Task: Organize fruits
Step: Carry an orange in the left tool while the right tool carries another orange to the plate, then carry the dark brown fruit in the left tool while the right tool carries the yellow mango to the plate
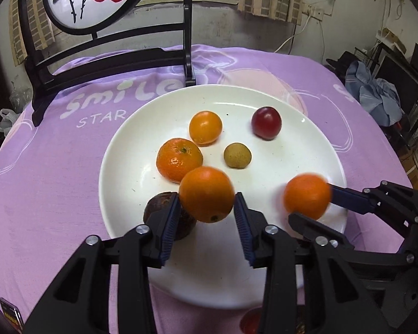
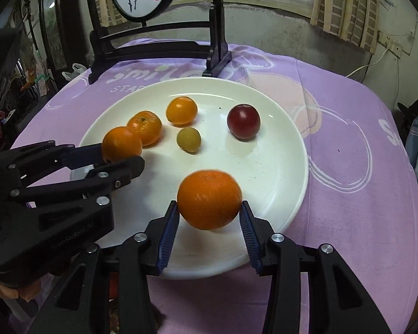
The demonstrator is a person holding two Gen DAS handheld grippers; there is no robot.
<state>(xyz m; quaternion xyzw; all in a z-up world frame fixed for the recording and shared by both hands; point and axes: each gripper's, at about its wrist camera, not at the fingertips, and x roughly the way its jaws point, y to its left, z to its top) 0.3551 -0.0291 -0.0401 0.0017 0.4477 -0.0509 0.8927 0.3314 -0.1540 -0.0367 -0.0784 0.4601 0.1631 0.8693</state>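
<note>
A white plate point(image 1: 209, 272) on the purple cloth holds a stemmed mandarin point(image 1: 179, 159), a small orange fruit point(image 1: 205, 127), a red plum point(image 1: 266, 122), a tan longan point(image 1: 237, 155) and a dark brown fruit point(image 1: 164, 214) partly hidden by my left finger. An orange point(image 1: 206, 193) sits between the tips of my left gripper point(image 1: 207, 194) over the plate's near side, and the pads look just clear of it. My right gripper point(image 2: 209, 203) stands the same way around a second, blurred orange point(image 2: 209, 199) to the right. Both grippers are open.
A dark wooden stand point(image 1: 106, 64) with a round painted panel rises on the table behind the plate. A red fruit point(image 1: 250, 321) lies on the cloth below the plate's near rim. Cluttered shelves and a blue cloth point(image 1: 376, 94) are off the table's right edge.
</note>
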